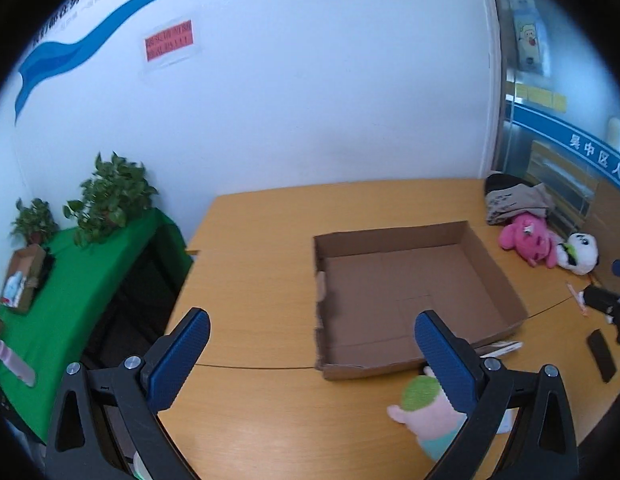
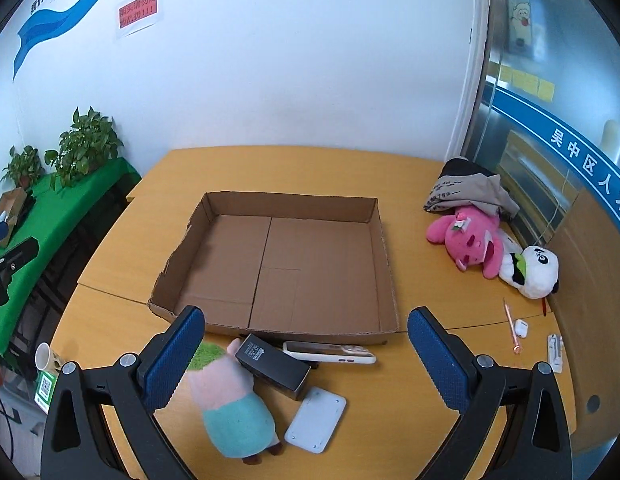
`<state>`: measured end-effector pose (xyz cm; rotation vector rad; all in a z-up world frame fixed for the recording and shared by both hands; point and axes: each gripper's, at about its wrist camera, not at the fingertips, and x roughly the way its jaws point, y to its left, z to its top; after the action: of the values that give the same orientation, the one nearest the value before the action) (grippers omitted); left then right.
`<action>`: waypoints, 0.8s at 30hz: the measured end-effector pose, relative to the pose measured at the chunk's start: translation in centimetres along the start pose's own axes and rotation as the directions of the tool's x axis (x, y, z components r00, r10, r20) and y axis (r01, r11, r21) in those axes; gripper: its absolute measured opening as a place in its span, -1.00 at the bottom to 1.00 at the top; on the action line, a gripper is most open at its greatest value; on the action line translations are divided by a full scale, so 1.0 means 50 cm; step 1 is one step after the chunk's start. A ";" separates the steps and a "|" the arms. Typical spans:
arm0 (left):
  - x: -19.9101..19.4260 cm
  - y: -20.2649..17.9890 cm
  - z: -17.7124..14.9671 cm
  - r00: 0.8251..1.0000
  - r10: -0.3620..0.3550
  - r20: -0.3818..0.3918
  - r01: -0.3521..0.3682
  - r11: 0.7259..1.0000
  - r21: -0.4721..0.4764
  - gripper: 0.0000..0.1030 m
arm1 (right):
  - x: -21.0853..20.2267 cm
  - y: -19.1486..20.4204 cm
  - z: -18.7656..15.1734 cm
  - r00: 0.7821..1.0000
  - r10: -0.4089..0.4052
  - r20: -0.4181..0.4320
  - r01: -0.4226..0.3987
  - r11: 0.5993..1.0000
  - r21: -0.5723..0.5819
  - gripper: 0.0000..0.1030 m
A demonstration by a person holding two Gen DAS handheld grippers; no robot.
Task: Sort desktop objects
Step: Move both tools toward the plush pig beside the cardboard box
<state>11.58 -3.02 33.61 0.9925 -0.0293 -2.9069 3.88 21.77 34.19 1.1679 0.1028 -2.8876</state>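
A shallow empty cardboard tray lies on the wooden table. In front of it a pink plush with a green cap and teal body lies beside a black box, a white phone and a grey-white flat pad. My right gripper hangs open above these, holding nothing. My left gripper is open too, over bare table left of the tray, its right finger partly hiding the plush.
A pink plush and a panda plush lie at the right edge by folded clothes. A copper pen, white earbud case and small white item lie nearby. A green-covered side table with plants stands left.
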 end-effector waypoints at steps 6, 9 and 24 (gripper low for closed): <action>0.025 -0.055 0.002 0.998 -0.062 -0.020 0.062 0.998 0.003 0.99 | -0.010 0.007 -0.007 1.000 0.006 -0.009 -0.006 0.999 -0.036 0.99; 0.041 -0.079 -0.002 0.994 -0.096 -0.047 0.096 0.995 -0.014 0.99 | -0.006 0.004 -0.014 1.000 0.012 -0.017 -0.013 0.999 -0.043 0.99; 0.226 -0.158 -0.110 0.858 -0.388 -0.336 0.313 0.914 -0.256 0.99 | 0.087 -0.010 -0.083 0.980 0.134 -0.145 -0.138 0.990 -0.016 0.99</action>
<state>5.58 4.05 22.03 1.6574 0.4994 -2.8737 3.59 22.58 28.23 1.3220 0.0611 -2.6757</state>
